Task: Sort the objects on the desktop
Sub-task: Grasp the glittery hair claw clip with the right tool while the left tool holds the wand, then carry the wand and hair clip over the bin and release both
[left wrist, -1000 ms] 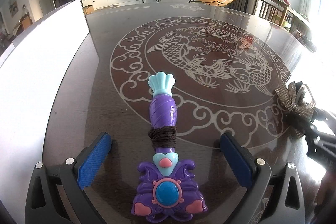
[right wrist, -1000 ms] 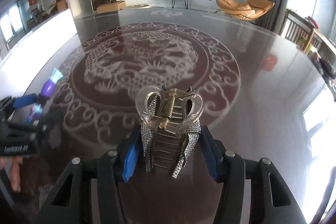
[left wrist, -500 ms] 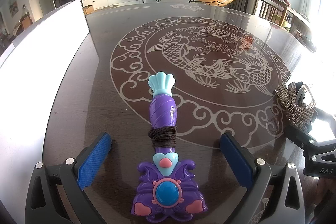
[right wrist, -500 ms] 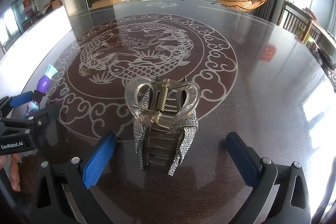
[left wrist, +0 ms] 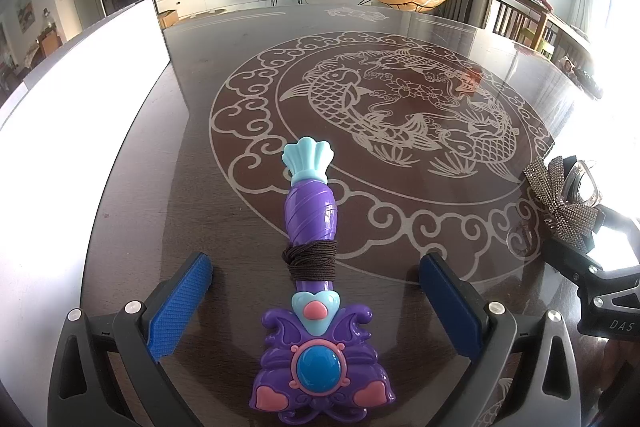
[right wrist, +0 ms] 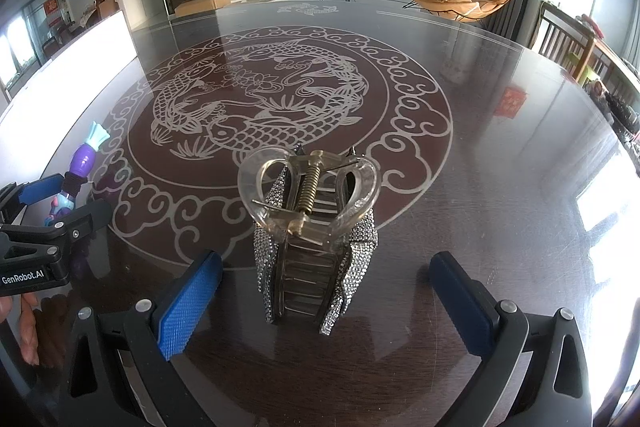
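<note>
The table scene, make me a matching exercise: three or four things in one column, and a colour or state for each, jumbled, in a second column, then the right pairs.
Column one:
1. toy wand
2. hair claw clip
3. cord
4. right gripper

Column two:
A. dark brown, wound round a handle
B. open, touching nothing
C. purple and light blue
D. clear, with rhinestones

Pairs: 1-C, 2-D, 3-A, 4-B
</note>
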A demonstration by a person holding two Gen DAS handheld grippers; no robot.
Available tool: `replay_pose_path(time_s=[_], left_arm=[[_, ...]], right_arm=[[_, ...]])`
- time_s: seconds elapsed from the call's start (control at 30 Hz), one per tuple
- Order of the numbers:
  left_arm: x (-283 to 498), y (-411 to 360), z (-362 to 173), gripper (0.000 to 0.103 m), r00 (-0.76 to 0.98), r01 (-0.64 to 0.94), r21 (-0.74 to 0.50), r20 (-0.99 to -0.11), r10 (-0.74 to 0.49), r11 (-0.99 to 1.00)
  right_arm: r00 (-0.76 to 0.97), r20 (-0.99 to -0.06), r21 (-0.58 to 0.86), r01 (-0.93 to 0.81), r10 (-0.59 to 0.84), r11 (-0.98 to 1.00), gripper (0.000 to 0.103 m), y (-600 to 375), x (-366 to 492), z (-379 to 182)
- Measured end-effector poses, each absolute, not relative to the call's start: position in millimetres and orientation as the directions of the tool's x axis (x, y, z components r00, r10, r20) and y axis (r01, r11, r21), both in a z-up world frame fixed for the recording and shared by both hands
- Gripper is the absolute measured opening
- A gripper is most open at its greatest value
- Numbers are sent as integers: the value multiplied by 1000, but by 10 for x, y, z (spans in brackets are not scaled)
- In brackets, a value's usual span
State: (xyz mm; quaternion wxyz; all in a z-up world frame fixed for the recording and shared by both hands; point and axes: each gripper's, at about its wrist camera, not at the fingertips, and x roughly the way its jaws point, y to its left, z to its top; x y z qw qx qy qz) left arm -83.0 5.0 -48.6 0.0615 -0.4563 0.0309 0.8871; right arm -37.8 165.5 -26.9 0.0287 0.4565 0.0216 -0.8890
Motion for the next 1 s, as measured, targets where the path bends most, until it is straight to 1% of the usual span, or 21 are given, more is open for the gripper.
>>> replay_pose_path(time_s=[0.5, 0.6, 0.67, 0.73, 0.77, 0.8, 0.83, 0.87, 0.9, 0.93, 1.0], left_arm=[[-830, 44, -487, 103, -574, -142, -6, -814, 88, -990], [-812, 2, -475, 103, -549, -225, -1, -826, 128, -974], [-839, -31, -447, 103, -501, -277, -1, -853, 146, -961], [-878, -78, -414, 103, -476, -250, -24, -868, 144, -968], [-876, -101, -392, 97, -485, -239, -35, -862, 151, -970], [-841, -120, -356, 62, -518, -227, -28, -843, 145, -974], [-816, -124, -332, 35, -546, -227, -16, -826, 140, -974], [-772, -139, -317, 30, -564, -212, -13, -815, 133, -977], [-741, -206, -315, 21, -571, -204, -70, -802, 177, -976], [-702, -269, -298, 21, -580, -191, -113, -788, 205, -975], [-575, -367, -234, 21, -597, -174, -165, -767, 237, -971]], right_arm=[[-581, -813, -12, 71, -32, -997, 103, 1649, -382, -270], [-580, -813, -9, 76, -37, -997, 103, 1666, -412, -261], [-573, -818, -11, 88, -42, -996, 103, 1667, -422, -268], [-544, -837, -9, 127, -62, -992, 103, 1667, -489, -264], [-529, -846, 2, 133, -73, -991, 102, 1698, -531, -252], [-531, -844, 11, 123, -75, -992, 88, 1717, -552, -231], [-542, -838, 14, 104, -68, -995, 75, 1754, -568, -183], [-542, -837, 21, 98, -71, -995, 54, 1791, -579, -142], [-530, -845, 28, 85, -69, -996, 54, 1837, -590, -119], [-529, -844, 51, 87, -89, -995, 53, 1883, -573, -91], [-542, -837, 37, 88, -79, -995, 53, 1936, -503, -9]])
